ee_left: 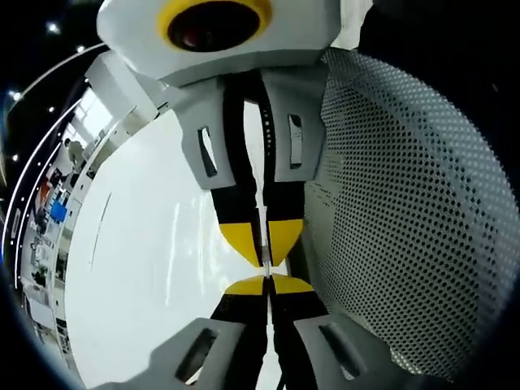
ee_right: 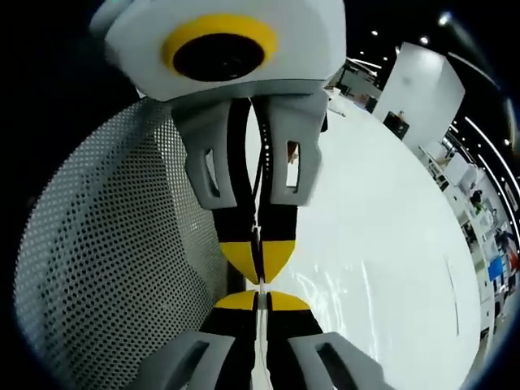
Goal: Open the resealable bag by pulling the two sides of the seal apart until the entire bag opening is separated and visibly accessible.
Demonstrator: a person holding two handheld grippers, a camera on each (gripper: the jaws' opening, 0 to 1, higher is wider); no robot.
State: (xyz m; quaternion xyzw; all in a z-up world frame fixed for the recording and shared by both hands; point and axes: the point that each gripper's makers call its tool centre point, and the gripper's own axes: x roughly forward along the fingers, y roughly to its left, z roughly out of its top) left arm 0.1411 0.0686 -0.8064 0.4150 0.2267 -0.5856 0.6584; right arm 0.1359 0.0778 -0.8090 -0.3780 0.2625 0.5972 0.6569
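Observation:
The resealable bag (ee_left: pixel 406 203) shows a grey, dot-printed face bulging to the right in the left gripper view and to the left (ee_right: pixel 106 260) in the right gripper view. Its other face is clear, glossy film (ee_right: pixel 333 288). My left gripper (ee_left: pixel 266 283) rises from the bottom, shut on the bag's thin top edge. My right gripper (ee_left: pixel 265 260) comes down from above, tip to tip with it, also shut on that edge. In the right gripper view my right gripper (ee_right: pixel 258 297) is below and the left gripper (ee_right: pixel 260 275) above, pinching the same strip.
A white tabletop (ee_left: pixel 138 268) lies behind the bag, also seen as the tabletop (ee_right: pixel 390 211). Beyond its far edge are shelves and furniture (ee_left: pixel 49 211) of a large room, with a white pillar (ee_right: pixel 414 81) and ceiling lights.

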